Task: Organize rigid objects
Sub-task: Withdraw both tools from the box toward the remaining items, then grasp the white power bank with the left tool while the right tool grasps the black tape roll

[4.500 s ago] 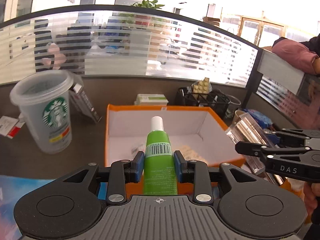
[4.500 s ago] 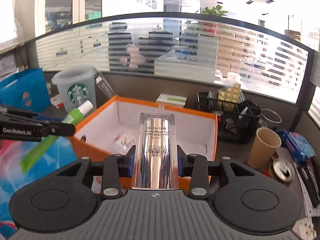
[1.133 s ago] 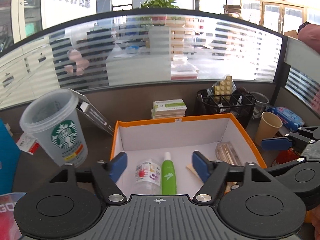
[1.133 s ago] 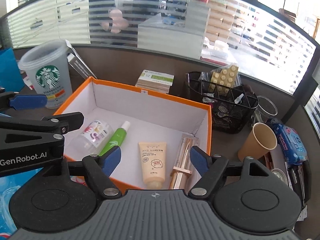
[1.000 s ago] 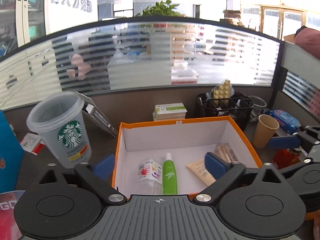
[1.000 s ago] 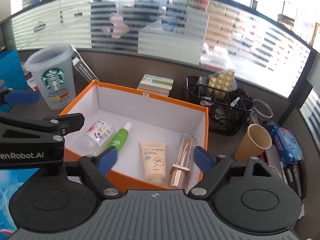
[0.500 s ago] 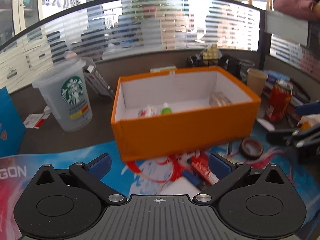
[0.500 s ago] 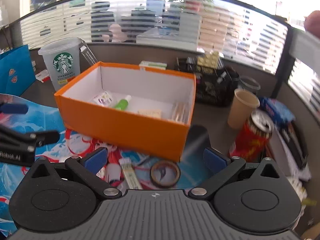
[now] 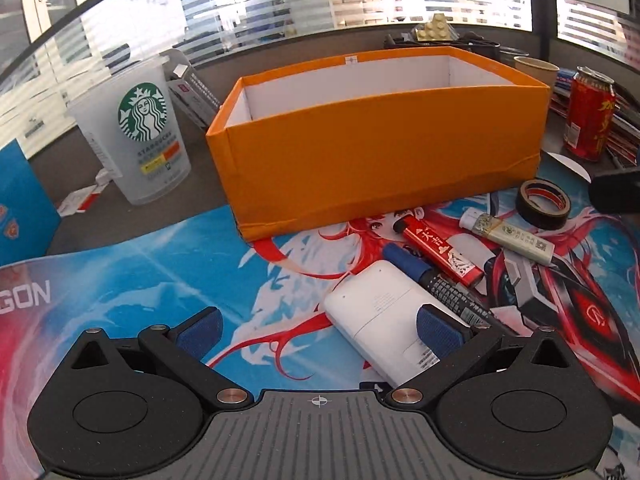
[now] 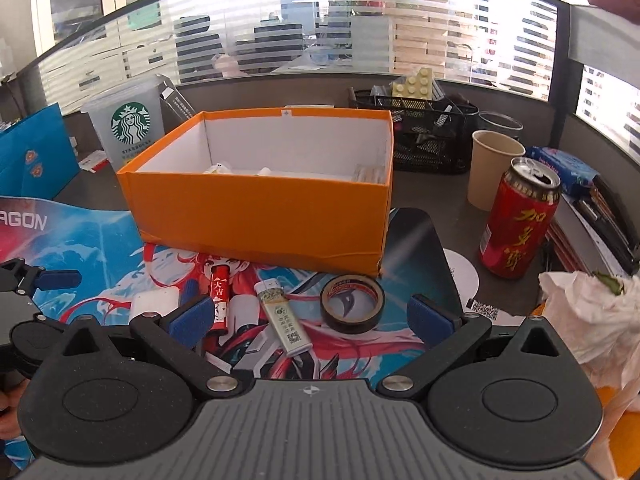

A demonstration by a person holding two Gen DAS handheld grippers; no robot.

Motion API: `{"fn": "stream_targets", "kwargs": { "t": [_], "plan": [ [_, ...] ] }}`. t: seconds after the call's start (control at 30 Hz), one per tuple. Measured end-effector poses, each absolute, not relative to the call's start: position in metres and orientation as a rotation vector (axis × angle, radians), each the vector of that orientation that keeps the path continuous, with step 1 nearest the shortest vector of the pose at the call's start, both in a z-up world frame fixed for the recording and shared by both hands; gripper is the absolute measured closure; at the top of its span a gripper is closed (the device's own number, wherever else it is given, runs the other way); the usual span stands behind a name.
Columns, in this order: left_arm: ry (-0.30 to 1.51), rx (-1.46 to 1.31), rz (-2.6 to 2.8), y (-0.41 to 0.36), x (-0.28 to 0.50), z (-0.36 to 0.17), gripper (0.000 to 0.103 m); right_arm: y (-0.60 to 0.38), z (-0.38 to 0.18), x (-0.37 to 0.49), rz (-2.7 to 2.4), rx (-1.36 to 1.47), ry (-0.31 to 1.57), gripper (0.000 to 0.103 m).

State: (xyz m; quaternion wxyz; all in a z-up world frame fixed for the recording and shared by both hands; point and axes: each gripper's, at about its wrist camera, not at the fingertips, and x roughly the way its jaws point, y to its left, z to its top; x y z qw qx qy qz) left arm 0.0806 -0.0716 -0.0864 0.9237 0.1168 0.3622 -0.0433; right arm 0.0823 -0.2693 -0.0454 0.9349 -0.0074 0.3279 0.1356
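Observation:
An orange box (image 9: 380,152) (image 10: 256,216) stands on the printed desk mat, with small items just showing inside it. In front of it lie a white flat device (image 9: 380,320) (image 10: 156,302), a red lighter (image 9: 438,250) (image 10: 219,296), a pale lighter (image 9: 512,234) (image 10: 284,322), a blue-capped marker (image 9: 432,280) and a black tape roll (image 9: 542,202) (image 10: 352,304). My left gripper (image 9: 318,326) hangs open low over the mat, its right pad above the white device. My right gripper (image 10: 310,316) is open wide above the pale lighter and tape roll, holding nothing.
A Starbucks cup (image 9: 138,132) (image 10: 126,126) stands left of the box. To the right are a red can (image 10: 518,220), a paper cup (image 10: 494,168), a black mesh basket (image 10: 424,140) and crumpled white paper (image 10: 592,316). A blue bag (image 10: 36,156) is at far left.
Both grippers let go of the green tube and the shiny tube, now lying in the box, opened wide, drew back and sank toward the loose items on the mat.

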Motion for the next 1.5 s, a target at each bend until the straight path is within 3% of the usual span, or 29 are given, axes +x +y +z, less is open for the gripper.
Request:
{"fn": "stream_targets", "kwargs": {
  "t": [0.57, 1.5],
  "plan": [
    [0.749, 0.128, -0.128, -0.084, 0.083, -0.099, 0.000, -0.277, -0.063, 0.084, 0.283, 0.053, 0.685, 0.000],
    [0.716, 0.112, -0.247, -0.055, 0.078, -0.113, 0.000, -0.257, -0.094, 0.086, 0.298, -0.085, 0.693, 0.000]
  ]
}}
